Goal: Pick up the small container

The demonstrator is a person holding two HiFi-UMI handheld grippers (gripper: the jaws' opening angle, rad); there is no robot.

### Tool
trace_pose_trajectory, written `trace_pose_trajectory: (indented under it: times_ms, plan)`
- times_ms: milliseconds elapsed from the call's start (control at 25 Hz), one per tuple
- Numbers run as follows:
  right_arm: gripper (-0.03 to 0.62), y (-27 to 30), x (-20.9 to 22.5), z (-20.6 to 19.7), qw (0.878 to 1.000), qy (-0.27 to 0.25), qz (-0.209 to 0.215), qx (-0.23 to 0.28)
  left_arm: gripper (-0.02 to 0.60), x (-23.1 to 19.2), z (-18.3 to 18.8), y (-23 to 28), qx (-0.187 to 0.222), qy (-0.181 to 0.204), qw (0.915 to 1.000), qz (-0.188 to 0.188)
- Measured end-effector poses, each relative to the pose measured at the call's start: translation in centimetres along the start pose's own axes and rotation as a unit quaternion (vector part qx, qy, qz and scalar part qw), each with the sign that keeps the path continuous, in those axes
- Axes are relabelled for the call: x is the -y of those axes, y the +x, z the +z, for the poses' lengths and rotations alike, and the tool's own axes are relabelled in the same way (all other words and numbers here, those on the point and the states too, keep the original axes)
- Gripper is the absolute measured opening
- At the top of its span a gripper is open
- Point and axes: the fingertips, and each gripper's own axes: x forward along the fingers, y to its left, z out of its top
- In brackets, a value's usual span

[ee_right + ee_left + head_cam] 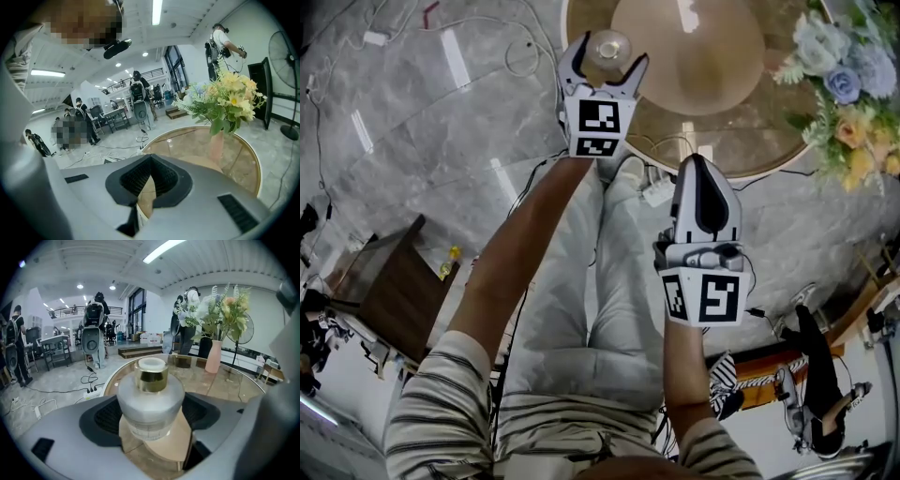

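Your left arm (520, 253) is stretched well forward, bare forearm out of a striped sleeve (431, 412), and the left gripper (607, 56) is reaching over the near edge of the round table (656, 127). Its jaws stand wide apart on either side of the small container (150, 399), and the left gripper view shows the dark pads flanking the frosted body without squeezing it, so it's not gripped. The container is upright on the tabletop right at that near edge, a squat frosted jar with a gold collar (151, 377) and a pale cap on top. Your right arm (680, 366) is pulled back closer to your body, and the right gripper (701, 173) hangs short of the table rim, pointing the same way. Its jaws are pressed together with nothing between them. Under both arms you can see your legs in light trousers (609, 281). The tabletop is glassy and brownish with a thin gold rim and a paler round base showing through its middle. On its far right side sits a bunch of flowers (848, 84), pale blue, yellow and white, in a pink vase (213, 357). The floor (412, 122) is grey marbled tile, with loose cables and a white power strip (658, 192) lying just below the table. A dark wooden bench (389, 291) stands off to your left. The room beyond is a big bright hall with strip lights; several people stand around it and a fan (283, 61) is near the wall.
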Motion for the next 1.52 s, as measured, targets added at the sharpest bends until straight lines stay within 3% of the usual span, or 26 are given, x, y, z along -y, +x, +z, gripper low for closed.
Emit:
trace_pose_trajectory:
  times_ms: [280,560,760,1120,1520]
  plan:
    - [0.009,0.3,-1.3,-0.7,1.000,-0.004,0.020,-0.011,0.390,0.0,-0.4,0.7,-0.016,0.027,0.9993,0.019]
    - [0.009,0.3,-0.9,-1.0,1.000,-0.003,0.015,-0.018,0.382,-0.6,0.1,1.9,-0.029,0.026,0.9990,0.023]
    - [0.009,0.2,-0.7,-0.8,1.000,0.000,0.008,-0.017,0.325,-0.8,0.4,2.0,-0.030,0.031,0.9988,0.023]
    - [0.009,-0.6,-0.3,-0.2,1.000,-0.003,0.000,-0.011,0.330,-0.2,0.1,1.5,-0.048,0.013,0.9987,0.007]
    - [0.009,-3.3,-0.1,3.6,0.999,-0.006,-0.022,0.023,0.330,1.2,5.0,-2.9,-0.037,0.018,0.9991,-0.013]
